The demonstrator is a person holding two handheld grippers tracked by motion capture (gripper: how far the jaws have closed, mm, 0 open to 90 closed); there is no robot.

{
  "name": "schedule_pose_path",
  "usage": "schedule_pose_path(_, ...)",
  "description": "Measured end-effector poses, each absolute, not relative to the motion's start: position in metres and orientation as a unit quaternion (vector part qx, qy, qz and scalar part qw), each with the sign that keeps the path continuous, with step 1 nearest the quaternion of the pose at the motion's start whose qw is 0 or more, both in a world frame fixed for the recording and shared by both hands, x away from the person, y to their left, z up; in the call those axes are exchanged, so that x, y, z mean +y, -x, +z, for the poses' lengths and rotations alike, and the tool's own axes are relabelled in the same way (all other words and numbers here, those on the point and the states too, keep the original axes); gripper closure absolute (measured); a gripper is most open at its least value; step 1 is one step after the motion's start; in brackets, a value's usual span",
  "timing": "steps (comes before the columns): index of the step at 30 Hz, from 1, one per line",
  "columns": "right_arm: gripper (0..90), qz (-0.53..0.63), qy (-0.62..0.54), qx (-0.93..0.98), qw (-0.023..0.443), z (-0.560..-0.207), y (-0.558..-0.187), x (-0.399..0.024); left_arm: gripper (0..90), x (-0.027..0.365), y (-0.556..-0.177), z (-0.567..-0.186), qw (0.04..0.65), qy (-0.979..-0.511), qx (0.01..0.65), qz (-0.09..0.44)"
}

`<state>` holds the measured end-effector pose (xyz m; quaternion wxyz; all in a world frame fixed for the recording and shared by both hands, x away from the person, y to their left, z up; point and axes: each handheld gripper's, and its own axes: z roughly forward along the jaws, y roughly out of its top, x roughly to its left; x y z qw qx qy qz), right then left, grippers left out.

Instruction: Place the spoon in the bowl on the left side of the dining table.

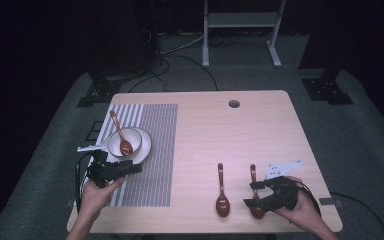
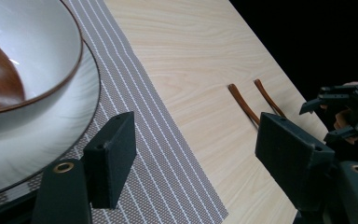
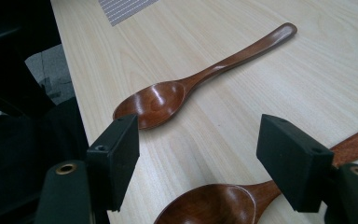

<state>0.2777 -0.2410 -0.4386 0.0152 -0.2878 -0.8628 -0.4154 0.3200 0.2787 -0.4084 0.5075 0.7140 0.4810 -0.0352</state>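
Observation:
A white bowl (image 1: 130, 139) with a brown rim sits on a white plate (image 1: 146, 148) on the striped placemat (image 1: 152, 150); a brown wooden spoon (image 1: 120, 134) rests in it. My left gripper (image 1: 134, 168) hovers just in front of the plate, open and empty. In the left gripper view the bowl (image 2: 37, 56) and plate (image 2: 51, 135) lie beyond the left jaw. Two more wooden spoons (image 1: 222, 192) (image 1: 253, 176) lie side by side near the front edge. My right gripper (image 1: 253, 194) stands open over the right one. In the right gripper view that spoon's bowl (image 3: 214, 205) lies between the jaws, untouched, with the other spoon (image 3: 168, 98) beyond.
The light wooden table (image 1: 240, 135) has a cable hole (image 1: 234, 104) at the back. The table's front edge runs close to both hands. Dark stands and cables sit on the grey floor behind. In the left gripper view my right gripper (image 2: 349, 112) shows at the far right.

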Motion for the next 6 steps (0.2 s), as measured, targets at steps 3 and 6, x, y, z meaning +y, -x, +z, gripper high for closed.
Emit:
schedule_pose_path(3,28.8,-0.415,0.289,-0.863,0.015,-0.4387,-0.2779,-0.2417,27.4,0.2750,-0.3191,-0.4101,0.507,-0.715,0.479,-0.039)
schedule_pose_path(6,28.7,-0.416,0.288,-0.862,0.013,-0.4378,-0.2784,-0.2425,27.1,0.2721,-0.3180,-0.4108,0.506,-0.719,0.474,-0.041)
